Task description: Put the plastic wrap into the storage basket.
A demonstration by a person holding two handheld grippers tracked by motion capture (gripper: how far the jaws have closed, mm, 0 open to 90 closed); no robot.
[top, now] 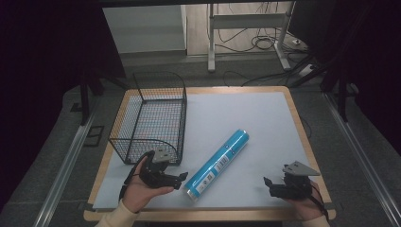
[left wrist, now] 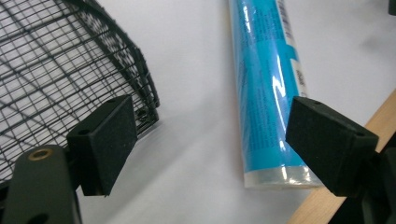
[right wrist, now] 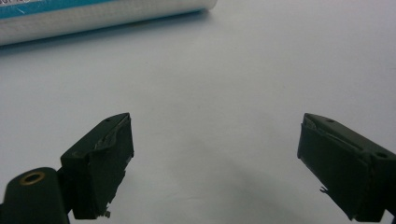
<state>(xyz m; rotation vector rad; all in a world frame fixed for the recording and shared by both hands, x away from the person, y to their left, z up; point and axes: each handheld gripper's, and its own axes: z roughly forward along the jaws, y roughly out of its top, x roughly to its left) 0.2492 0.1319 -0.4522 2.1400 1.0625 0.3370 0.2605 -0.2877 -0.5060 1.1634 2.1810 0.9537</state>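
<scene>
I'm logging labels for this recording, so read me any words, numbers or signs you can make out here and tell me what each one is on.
None can be read.
Blue tube: a white label with a barcode and small print runs along its side, too small to read from the high view.
Same tube: faint print along the white strip, blurred.
Wire basket: no markings.

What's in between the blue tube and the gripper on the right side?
Nothing: in the high view, only bare white mat lies between the blue tube and the right gripper.
</scene>
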